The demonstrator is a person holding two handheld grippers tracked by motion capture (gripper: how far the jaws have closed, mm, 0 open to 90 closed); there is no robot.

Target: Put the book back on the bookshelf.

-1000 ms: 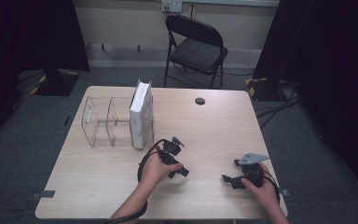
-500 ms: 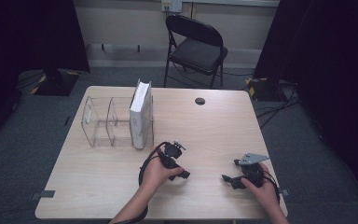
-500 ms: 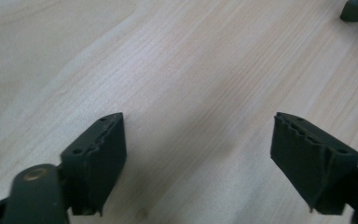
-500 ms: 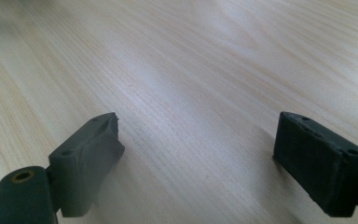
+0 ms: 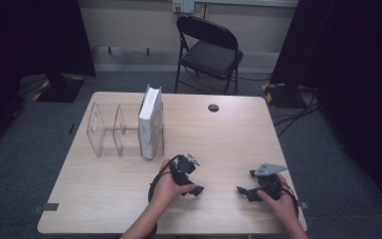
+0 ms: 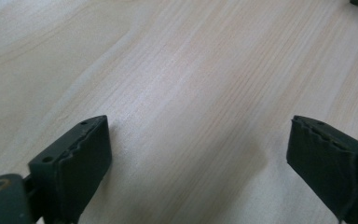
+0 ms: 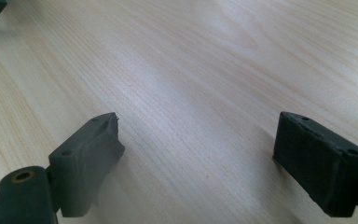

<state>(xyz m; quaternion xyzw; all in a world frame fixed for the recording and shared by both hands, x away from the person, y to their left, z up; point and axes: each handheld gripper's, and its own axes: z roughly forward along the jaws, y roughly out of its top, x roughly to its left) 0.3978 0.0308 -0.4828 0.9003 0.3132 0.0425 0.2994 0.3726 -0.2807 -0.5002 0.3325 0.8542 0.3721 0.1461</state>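
With the white book point(image 5: 150, 122) already upright in the clear acrylic rack's point(image 5: 110, 130) right slot, I'd call it nearly finished: my left gripper point(image 5: 193, 190), jaws just widened, and right gripper point(image 5: 243, 191) gape empty over the pale wooden table point(image 5: 229, 134).

High view: fixed above the near edge, facing forward and down, far enough to take in the whole surface point(image 5: 129, 199), with a chair point(image 5: 209, 52) at 12 o'clock. Left and right gripper views: each rides low, very close to the wood grain, looking along its own fingers point(image 6: 79, 158). All three views share the bare wood at 6 o'clock.
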